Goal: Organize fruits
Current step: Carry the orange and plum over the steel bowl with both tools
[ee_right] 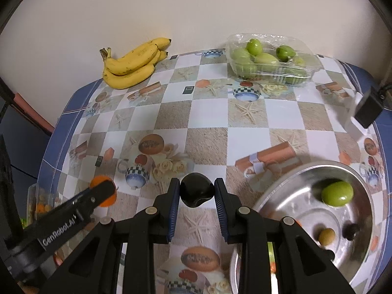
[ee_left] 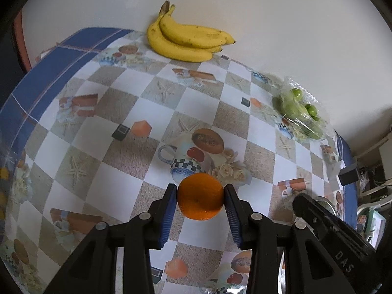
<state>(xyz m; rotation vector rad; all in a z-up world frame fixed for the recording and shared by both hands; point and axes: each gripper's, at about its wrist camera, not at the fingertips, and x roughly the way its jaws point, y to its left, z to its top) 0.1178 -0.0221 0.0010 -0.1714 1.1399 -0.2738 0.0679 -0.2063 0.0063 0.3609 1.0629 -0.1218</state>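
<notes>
We held the orange [ee_left: 200, 196] clamped in the left gripper [ee_left: 200, 197] above the table [ee_left: 137, 152]; the right gripper [ee_right: 197, 193] clamped a dark fruit [ee_right: 196, 190] left of the metal bowl [ee_right: 276, 191].

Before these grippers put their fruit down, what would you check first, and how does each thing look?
1. Left gripper grips the orange: ok, both pads touch it.
2. Right gripper grips the dark fruit: ok, pinched on both sides.
3. Metal bowl in reach: ok, just right of the right gripper.
4. Room in the bowl: ok, only a green fruit and two small ones.
5. Grippers apart: ok, though close.
6. Which fruit belongs where: cannot tell.
</notes>
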